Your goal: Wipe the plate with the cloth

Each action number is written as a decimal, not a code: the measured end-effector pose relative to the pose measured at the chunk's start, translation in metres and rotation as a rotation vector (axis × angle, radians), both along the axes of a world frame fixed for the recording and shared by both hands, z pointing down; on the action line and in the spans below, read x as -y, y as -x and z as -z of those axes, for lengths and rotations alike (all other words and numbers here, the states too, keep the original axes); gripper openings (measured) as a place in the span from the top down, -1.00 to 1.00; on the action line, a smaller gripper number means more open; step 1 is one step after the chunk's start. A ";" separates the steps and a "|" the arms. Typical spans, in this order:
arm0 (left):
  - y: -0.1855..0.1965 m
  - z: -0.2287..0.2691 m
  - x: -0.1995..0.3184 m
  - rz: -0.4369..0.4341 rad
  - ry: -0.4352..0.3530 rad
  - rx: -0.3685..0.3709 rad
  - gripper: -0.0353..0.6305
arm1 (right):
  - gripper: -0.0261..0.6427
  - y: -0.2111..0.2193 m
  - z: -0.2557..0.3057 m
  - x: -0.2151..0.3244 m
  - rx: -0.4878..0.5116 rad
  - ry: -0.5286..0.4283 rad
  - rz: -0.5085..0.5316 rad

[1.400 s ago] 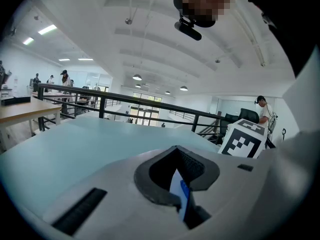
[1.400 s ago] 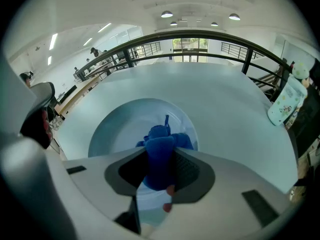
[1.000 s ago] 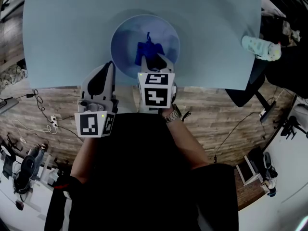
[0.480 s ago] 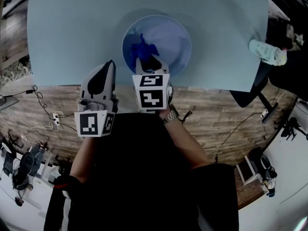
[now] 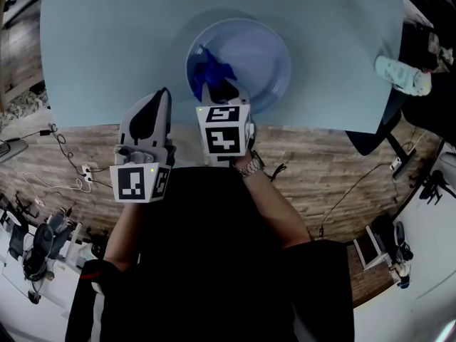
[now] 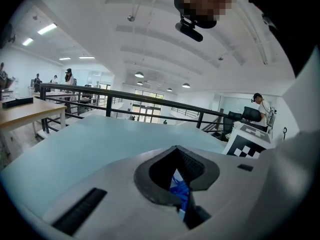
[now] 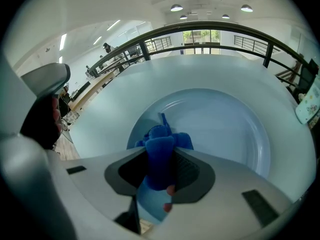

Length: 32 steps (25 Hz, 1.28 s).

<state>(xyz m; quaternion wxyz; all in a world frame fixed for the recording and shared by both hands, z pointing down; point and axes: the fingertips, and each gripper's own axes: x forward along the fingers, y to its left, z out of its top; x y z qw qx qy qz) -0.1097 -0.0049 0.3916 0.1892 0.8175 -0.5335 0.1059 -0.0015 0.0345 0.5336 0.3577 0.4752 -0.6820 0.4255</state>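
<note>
A pale blue round plate [image 5: 249, 55] [image 7: 225, 129] lies on the light blue table [image 5: 107, 41], near its front edge. My right gripper [image 5: 217, 90] [image 7: 162, 171] is shut on a bunched dark blue cloth [image 5: 209, 71] [image 7: 161, 146]. It holds the cloth down on the plate's near-left part. My left gripper [image 5: 159, 100] [image 6: 177, 176] hovers at the table's front edge, left of the plate, jaws shut with nothing in them. A bit of the cloth [image 6: 178, 191] shows through the gap below its jaws.
A white bottle-like thing [image 5: 402, 73] [image 7: 310, 104] lies at the table's right edge. Wooden floor with cables [image 5: 64, 169] runs below the front edge. A black chair [image 5: 377, 137] stands at the right. A railing [image 7: 220, 31] runs behind the table.
The right gripper has dragged the cloth from the plate's middle to its left part. The left gripper has stayed where it was.
</note>
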 end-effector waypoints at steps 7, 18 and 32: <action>-0.008 -0.003 -0.001 -0.014 0.002 0.001 0.89 | 0.57 -0.008 -0.004 -0.002 -0.005 0.003 -0.007; -0.018 0.000 -0.005 -0.017 -0.001 -0.003 0.89 | 0.57 -0.022 -0.001 -0.007 -0.018 0.006 -0.008; -0.055 -0.002 -0.011 -0.028 -0.005 -0.012 0.89 | 0.57 -0.066 -0.003 -0.012 -0.037 0.014 -0.028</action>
